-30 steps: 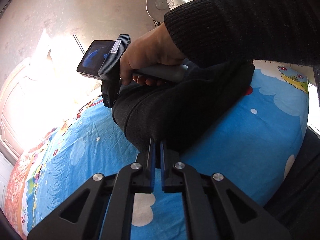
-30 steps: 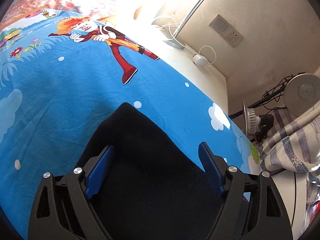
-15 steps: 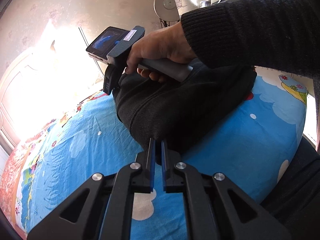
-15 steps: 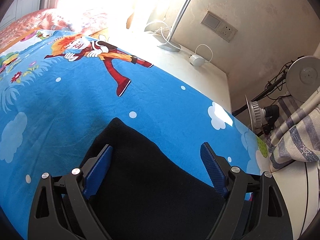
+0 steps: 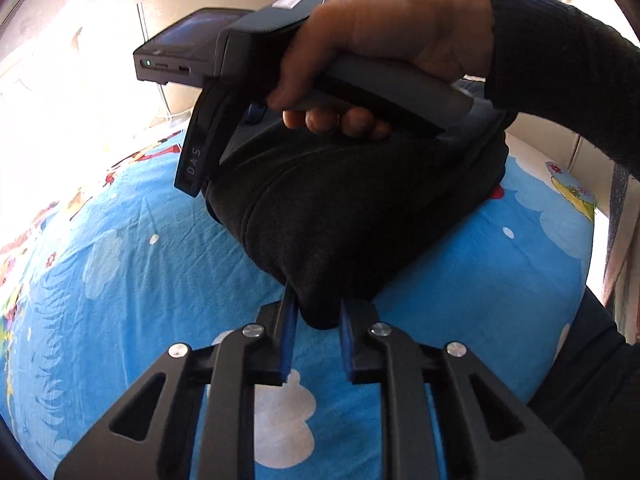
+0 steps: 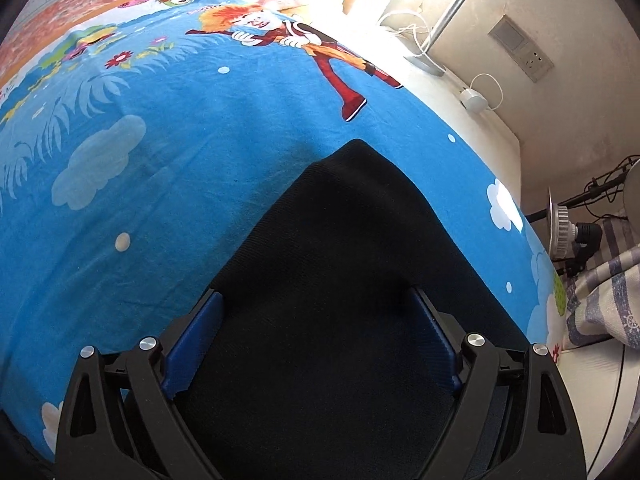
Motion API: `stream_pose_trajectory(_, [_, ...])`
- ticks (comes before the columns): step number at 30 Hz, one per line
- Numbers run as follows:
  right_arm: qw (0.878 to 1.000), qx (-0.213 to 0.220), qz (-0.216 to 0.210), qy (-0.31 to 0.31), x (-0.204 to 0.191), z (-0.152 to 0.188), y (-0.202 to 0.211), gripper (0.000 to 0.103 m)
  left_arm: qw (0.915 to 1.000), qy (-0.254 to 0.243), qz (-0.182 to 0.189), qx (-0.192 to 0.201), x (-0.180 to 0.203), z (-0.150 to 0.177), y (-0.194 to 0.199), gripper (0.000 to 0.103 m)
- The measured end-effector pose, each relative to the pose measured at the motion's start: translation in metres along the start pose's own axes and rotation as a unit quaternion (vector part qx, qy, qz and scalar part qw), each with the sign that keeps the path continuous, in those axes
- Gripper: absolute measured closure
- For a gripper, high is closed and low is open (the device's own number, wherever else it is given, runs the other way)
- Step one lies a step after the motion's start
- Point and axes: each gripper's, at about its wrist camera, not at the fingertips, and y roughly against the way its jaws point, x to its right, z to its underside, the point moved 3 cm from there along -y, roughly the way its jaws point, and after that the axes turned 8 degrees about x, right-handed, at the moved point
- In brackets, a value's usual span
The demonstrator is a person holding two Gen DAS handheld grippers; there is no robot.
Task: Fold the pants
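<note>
Parting around a corner of the pants (image 5: 360, 216), the left gripper's (image 5: 316, 320) jaws have loosened; the right's (image 6: 320, 320) gape.

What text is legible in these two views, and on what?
"DAS": raised letters running down the black side bar of the right gripper, seen in the left wrist view.
White label on top of that gripper: print too blurred to read.
Bedsheet and wall socket: no readable text.

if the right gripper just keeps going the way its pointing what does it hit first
Most likely the black pants. The right gripper stands open above the folded cloth, which fills the space between and ahead of its fingers. Past the fold's tip lies the blue bedsheet. Depth is hard to judge.
</note>
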Motion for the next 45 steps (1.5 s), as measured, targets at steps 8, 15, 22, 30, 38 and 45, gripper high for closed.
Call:
stream_pose_trajectory(8, [0.995, 0.054, 0.088, 0.009, -0.012, -0.003, 0.006, 0.019, 0.9996, 0.007, -0.024, -0.009, 0.016, -0.005, 0.009, 0.089])
stream_pose_trajectory(15, [0.964, 0.104, 0.031, -0.241, 0.093, 0.021, 0.07, 0.018, 0.9989, 0.046, 0.011, -0.005, 0.005, 0.005, 0.031, 0.068])
stream_pose_trajectory(22, [0.965, 0.096, 0.076, -0.23, 0.09, 0.115, 0.119, 0.017, 0.9857, 0.159, 0.007, 0.055, -0.096, -0.041, 0.036, 0.061])
stream_pose_trajectory(30, [0.961, 0.094, 0.077, -0.25, 0.082, 0.167, 0.108, 0.018, 0.9849, 0.164, 0.041, -0.038, -0.149, -0.12, -0.152, 0.073])
stream_pose_trajectory(38, [0.955, 0.122, 0.079, -0.257, 0.079, 0.173, 0.11, 0.017, 0.9911, 0.131, -0.013, 0.016, -0.139, -0.166, -0.139, 0.067])
stream_pose_trajectory(45, [0.956, 0.119, 0.07, -0.26, 0.081, 0.175, 0.116, 0.018, 0.996, 0.045, 0.016, -0.075, -0.059, -0.138, -0.17, 0.03])
